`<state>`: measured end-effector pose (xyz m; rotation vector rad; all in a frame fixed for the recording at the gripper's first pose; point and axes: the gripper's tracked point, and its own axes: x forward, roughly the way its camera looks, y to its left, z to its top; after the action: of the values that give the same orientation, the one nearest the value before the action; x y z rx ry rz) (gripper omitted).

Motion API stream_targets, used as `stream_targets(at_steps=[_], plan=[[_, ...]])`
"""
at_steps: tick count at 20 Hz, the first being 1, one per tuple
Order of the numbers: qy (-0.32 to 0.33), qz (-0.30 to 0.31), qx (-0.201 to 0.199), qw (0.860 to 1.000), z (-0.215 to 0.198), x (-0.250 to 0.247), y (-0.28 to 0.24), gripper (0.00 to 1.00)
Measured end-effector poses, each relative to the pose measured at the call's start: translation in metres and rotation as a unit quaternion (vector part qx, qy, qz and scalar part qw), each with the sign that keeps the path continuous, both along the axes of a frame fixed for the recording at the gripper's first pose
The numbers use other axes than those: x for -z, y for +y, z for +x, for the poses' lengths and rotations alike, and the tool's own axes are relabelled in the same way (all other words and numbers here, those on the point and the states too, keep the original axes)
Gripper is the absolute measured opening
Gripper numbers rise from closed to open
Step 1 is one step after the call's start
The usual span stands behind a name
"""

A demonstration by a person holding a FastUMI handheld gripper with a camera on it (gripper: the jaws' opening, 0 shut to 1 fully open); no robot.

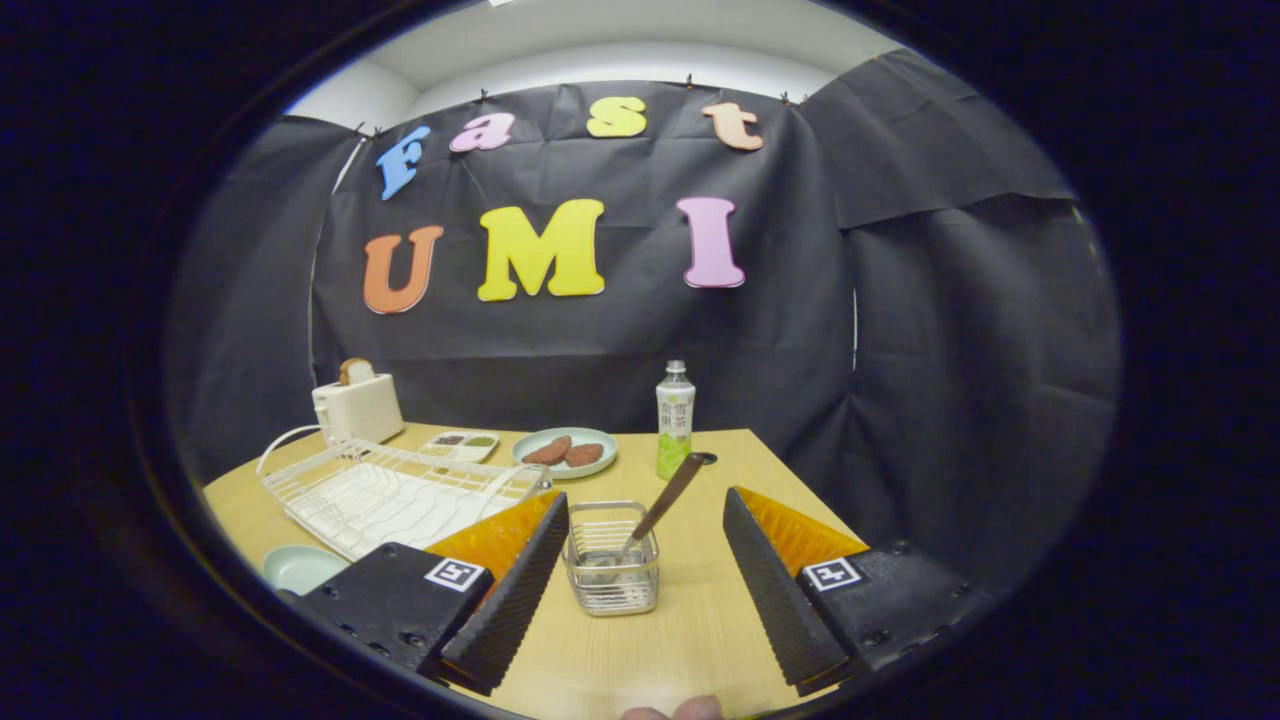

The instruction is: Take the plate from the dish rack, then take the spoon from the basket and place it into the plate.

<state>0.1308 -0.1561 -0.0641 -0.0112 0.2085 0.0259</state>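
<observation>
1. The gripper hangs over a wooden table with its two fingers spread wide and nothing held between them.
2. A small wire basket stands on the table between the fingers, nearer the left one but touching neither.
3. The spoon sits in the basket, bowl down, its handle leaning up and away toward the right finger and rising past the basket rim.
4. The white dish rack lies beyond the left finger and off to its left, its near corner close behind that finger's tip.
5. A pale green plate rests flat on the table to the left of the gripper's left side, beside the near edge of the rack; part of it is hidden by the gripper body.
6. Farther beyond the rack stands a white toaster with what looks like bread in its slot.
7. Well ahead of the fingers, a second plate carries two brown pieces, possibly meat; the view is too small to be sure.
8. Next to it on the left sits a small tray.
9. A bottle with a green drink stands upright beyond the basket, just right of that far plate.
</observation>
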Motion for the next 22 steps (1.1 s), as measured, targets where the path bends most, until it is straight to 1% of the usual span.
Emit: stream_targets(at_steps=[3,5,7,10,14,18,19,22], plan=[[0.014,0.004,-0.002,1.0,0.027,0.011,-0.001,1.0],[0.026,0.018,0.0,1.0,0.043,0.019,-0.005,1.0],[0.039,0.045,0.001,0.998,0.06,0.025,-0.008,1.0],[0.047,0.056,0.006,0.997,0.08,0.028,-0.012,1.0],[0.055,0.08,0.008,0.995,0.095,0.031,-0.013,0.96],[0.062,0.097,0.01,0.993,0.096,0.031,-0.014,0.79],[0.06,0.097,0.011,0.993,0.095,0.029,-0.015,0.7],[0.056,0.099,0.009,0.993,0.09,0.021,-0.01,0.52]])
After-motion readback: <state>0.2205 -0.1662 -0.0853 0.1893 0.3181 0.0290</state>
